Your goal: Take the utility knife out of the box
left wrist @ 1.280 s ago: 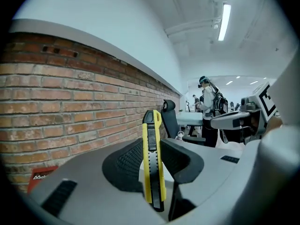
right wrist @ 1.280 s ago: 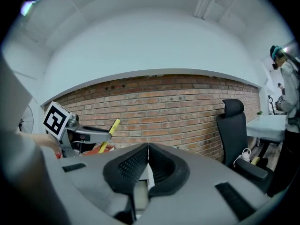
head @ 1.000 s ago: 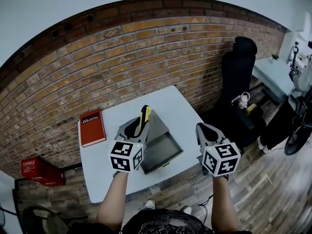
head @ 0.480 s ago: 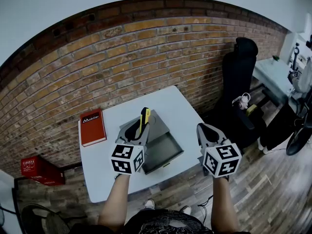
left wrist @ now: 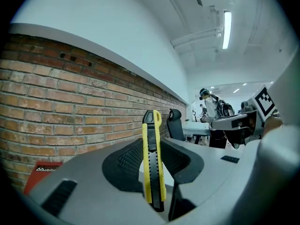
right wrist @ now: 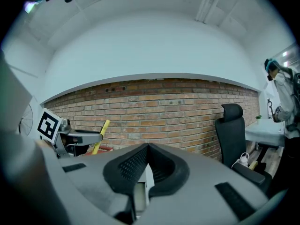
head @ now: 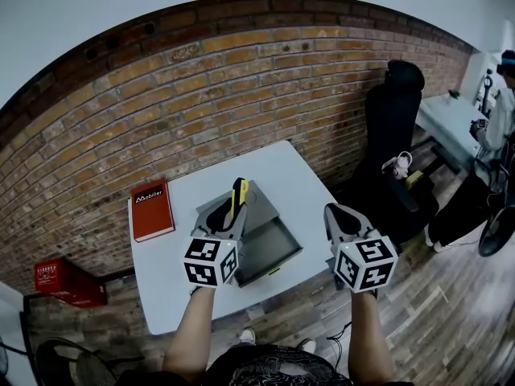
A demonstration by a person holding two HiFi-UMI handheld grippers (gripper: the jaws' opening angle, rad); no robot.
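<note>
My left gripper (head: 228, 209) is shut on a yellow and black utility knife (head: 238, 197), whose tip sticks out past the fingertips. In the left gripper view the knife (left wrist: 153, 158) stands upright, pinched between the two dark pads. It hangs above the open grey box (head: 272, 246) on the white table (head: 170, 292). The box's inside looks empty. My right gripper (head: 339, 213) hovers at the table's right edge, shut, with nothing between its jaws. In the right gripper view its tips (right wrist: 148, 146) meet, and the yellow knife (right wrist: 100, 136) shows at the left.
A red book (head: 151, 210) lies at the table's far left corner. A brick wall (head: 201, 95) runs behind the table. A black office chair (head: 394, 119) stands to the right, with desks and a person beyond. A red crate (head: 64, 284) sits on the floor at left.
</note>
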